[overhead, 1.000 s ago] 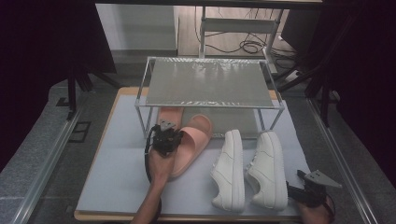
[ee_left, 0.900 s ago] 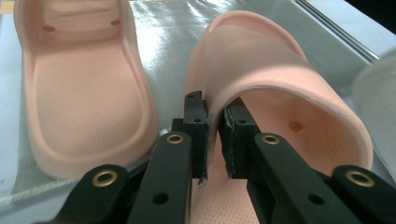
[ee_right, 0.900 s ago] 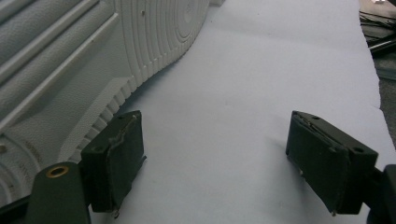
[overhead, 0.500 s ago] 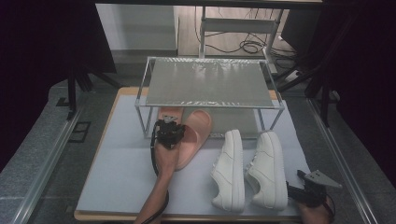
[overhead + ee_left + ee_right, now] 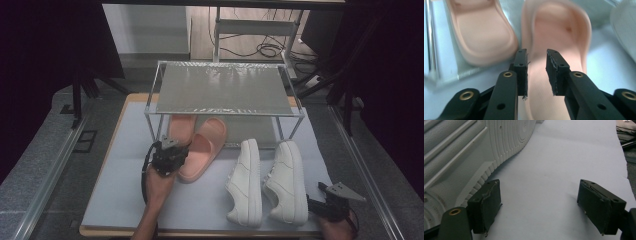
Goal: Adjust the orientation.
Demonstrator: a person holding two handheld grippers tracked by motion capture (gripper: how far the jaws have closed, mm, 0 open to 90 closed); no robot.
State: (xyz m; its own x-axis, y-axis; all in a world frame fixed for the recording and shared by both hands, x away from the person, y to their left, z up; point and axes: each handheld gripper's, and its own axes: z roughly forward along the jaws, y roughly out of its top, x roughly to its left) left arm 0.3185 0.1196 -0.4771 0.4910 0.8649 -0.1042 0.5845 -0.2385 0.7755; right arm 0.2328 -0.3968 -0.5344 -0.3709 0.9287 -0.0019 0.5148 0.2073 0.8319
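No brand mark, label or writing can be read on any item.

Count of items: two pink slippers, two white sneakers, one metal rack, one white mat, all on the worktop (image 5: 112,107).

The rack (image 5: 225,90) stands at the far half of the mat (image 5: 125,150). The left slipper (image 5: 181,129) lies on the rack's lower shelf, partly under the top shelf. The right slipper (image 5: 202,152) lies just beside it, tilted, with its toe under the rack and its heel out on the mat. The two sneakers lie side by side to the right of the slippers, toes toward the rack: left sneaker (image 5: 245,182), right sneaker (image 5: 286,182).

Left tool (image 5: 170,155): held over the heel end of the right slipper. In the left gripper view its jaws stand at a narrow gap and have just been opening. The near edge of the right slipper (image 5: 556,45) lies under the gap, but the pads do not press on it. The left slipper (image 5: 484,32) lies beyond the left jaw.

Right tool (image 5: 327,205): held at the near right corner of the mat, just beside the heel of the right sneaker. In the right gripper view its jaws stand wide apart with bare mat (image 5: 564,157) between them. The ribbed sole of the right sneaker (image 5: 474,145) lies close by one jaw.
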